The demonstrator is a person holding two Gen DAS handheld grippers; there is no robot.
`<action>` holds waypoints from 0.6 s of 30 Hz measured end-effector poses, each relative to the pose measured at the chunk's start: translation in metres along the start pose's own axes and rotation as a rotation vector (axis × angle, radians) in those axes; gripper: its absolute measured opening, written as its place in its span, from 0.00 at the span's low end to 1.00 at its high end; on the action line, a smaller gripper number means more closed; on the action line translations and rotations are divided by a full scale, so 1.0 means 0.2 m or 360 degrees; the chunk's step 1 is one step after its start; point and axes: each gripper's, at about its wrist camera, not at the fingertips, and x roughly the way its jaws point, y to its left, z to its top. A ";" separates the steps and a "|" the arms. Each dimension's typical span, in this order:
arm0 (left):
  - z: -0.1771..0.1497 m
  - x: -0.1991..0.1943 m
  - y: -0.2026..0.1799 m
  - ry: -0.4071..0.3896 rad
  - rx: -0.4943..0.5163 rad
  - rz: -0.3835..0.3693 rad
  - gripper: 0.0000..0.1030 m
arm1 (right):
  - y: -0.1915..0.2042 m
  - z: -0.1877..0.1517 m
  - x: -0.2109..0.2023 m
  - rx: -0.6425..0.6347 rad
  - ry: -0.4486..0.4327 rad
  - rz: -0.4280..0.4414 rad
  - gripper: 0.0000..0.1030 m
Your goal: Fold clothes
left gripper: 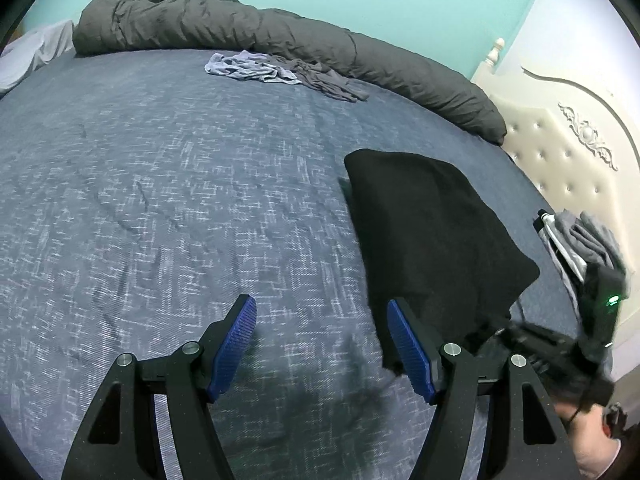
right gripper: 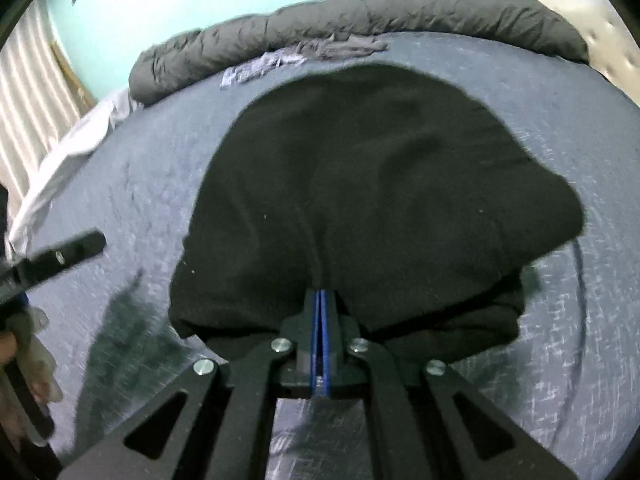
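1. The right gripper (right gripper: 320, 300) is clamped on the near edge of the black garment (right gripper: 372, 184); its blue pads meet with the cloth pinched between them, at lower centre of the right wrist view.
2. The left gripper (left gripper: 322, 344) stands apart and holds nothing; only the bed (left gripper: 160, 200) shows between its pads.
3. In the left wrist view the black garment lies at right of centre, already a compact block with straight edges, its near corner lifted where the right gripper grips it.
4. I judge this garment mostly folded, and either a last fold or a move to a stack is in hand.
5. A crumpled pile (left gripper: 280, 70) of grey clothes lies at upper centre, against the rolled duvet (left gripper: 280, 36); it is untouched.
6. A small grey stack (left gripper: 588, 240) sits at the right edge, seemingly done.
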 end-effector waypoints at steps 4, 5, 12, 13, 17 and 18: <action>-0.02 -0.04 0.05 -0.0002 0.0002 0.0023 0.70 | 0.08 -0.07 -0.12 0.0024 -0.0071 0.0059 0.02; -0.03 -0.06 0.07 -0.0005 -0.0003 0.0028 0.70 | 0.11 -0.10 -0.13 0.0024 -0.0057 0.0094 0.02; -0.08 -0.17 0.18 -0.0027 -0.0039 0.0047 0.70 | 0.32 -0.24 -0.04 -0.0020 0.0051 0.0192 0.39; -0.08 -0.18 0.19 -0.0029 -0.0039 0.0050 0.70 | 0.36 -0.24 -0.02 -0.0027 0.0054 0.0181 0.39; -0.11 -0.23 0.24 -0.0034 -0.0050 0.0071 0.70 | 0.44 -0.22 0.08 -0.0012 0.0065 0.0096 0.40; -0.11 -0.24 0.26 -0.0035 -0.0056 0.0074 0.70 | 0.45 -0.21 0.10 0.0005 0.0068 0.0066 0.40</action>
